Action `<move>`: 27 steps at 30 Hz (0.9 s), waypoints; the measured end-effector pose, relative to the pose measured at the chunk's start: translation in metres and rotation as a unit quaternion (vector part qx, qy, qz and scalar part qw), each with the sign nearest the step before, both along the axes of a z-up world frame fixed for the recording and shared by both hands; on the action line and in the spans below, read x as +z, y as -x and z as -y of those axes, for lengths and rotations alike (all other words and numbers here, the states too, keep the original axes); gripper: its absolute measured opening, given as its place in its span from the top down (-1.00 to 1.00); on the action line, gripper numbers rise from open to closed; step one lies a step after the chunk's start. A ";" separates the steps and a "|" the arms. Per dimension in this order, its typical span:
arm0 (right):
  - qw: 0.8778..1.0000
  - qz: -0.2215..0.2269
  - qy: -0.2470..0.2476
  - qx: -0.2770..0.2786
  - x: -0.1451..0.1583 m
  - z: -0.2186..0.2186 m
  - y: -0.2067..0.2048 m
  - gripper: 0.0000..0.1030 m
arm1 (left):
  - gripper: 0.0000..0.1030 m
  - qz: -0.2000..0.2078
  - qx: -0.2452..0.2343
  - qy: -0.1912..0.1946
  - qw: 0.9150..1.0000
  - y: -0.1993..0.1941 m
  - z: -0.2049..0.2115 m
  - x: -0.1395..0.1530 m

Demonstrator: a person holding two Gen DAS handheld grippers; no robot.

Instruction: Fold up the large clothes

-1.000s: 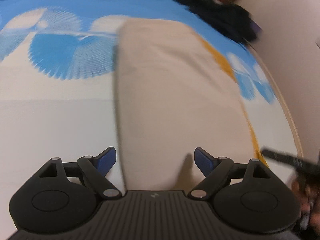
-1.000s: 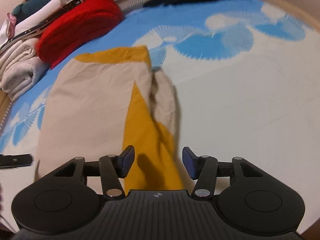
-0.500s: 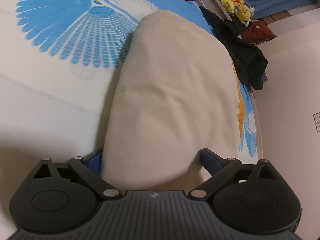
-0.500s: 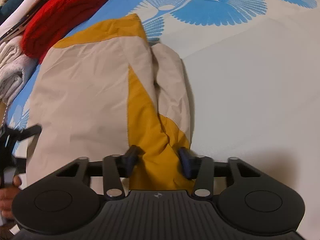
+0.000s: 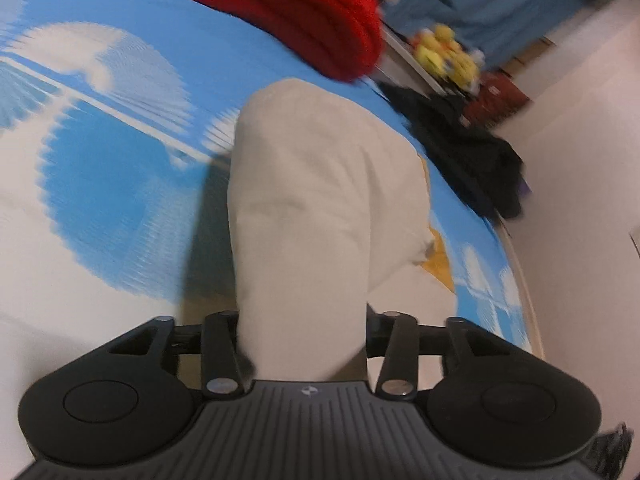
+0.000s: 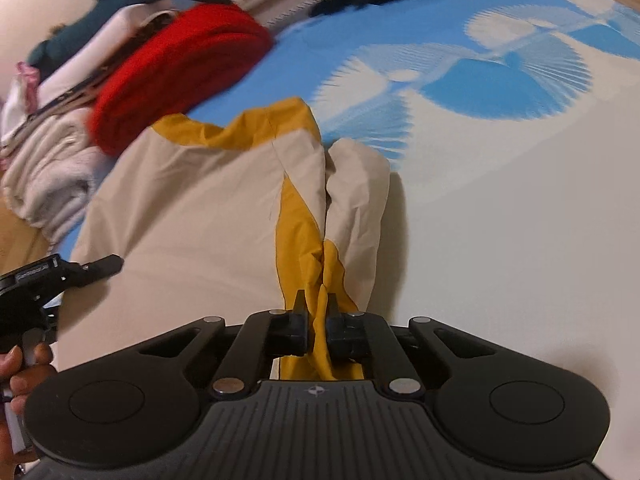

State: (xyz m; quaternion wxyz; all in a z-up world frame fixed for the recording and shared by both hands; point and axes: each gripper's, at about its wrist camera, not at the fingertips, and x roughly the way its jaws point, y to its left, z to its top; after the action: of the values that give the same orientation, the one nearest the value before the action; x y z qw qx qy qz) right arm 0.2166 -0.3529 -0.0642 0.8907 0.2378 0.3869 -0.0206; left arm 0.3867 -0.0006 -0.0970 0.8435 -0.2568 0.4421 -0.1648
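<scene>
The right gripper (image 6: 317, 326) has its fingers (image 6: 290, 330) pressed together on a bunched fold of the yellow part of the garment (image 6: 200, 216), which rises between them in a pinched ridge. Beyond these fingers the beige and yellow garment spreads over the bed (image 6: 520, 208), most of it lying ahead and to the left of the fingers, with a yellow band along its far edge and a yellow wedge running down toward the grip. A beige fold lies just to the right of the pinched ridge.

In the left wrist view, the left gripper (image 5: 304, 332) has a thick beige section of the garment (image 5: 312, 208) passing between its fingers (image 5: 218, 344), which sit against the cloth on both sides; the fingertips are hidden by the cloth, and the fingers appear to be gripping it. A small yellow corner shows to the right of the fingers, at the garment's edge.

The bed carries a blue and white patterned sheet (image 5: 108, 200). Ahead of both pairs of fingers lies a red folded item (image 6: 180, 72); left of it in the right wrist view is a stack of pale folded clothes (image 6: 48, 168). A dark garment (image 5: 468, 156) lies ahead and to the right of the left fingers, with yellow plush toys (image 5: 444, 56) beyond it.

The left gripper (image 6: 60, 276) and the hand (image 6: 20, 380) holding it show at the left edge of the right wrist view.
</scene>
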 end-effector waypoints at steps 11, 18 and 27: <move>0.999 -0.037 0.038 -0.001 -0.009 -0.033 -0.015 0.85 | -0.33 0.022 -0.074 -0.134 0.988 0.033 -0.022 0.022; 0.998 0.003 0.068 -0.008 0.016 -0.043 0.004 0.60 | -0.39 0.067 -0.119 -0.228 0.964 0.069 0.007 0.044; 0.988 -0.116 0.102 -0.005 -0.012 -0.037 0.019 0.58 | -0.73 0.022 -0.172 -0.321 0.931 0.120 0.035 0.016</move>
State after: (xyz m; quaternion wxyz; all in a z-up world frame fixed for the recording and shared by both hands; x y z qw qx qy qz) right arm 0.1981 -0.3161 -0.0765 0.8591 0.1436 0.4826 -0.0917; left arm 0.2671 -0.0354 -0.0814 0.8488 0.1113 0.4906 -0.1626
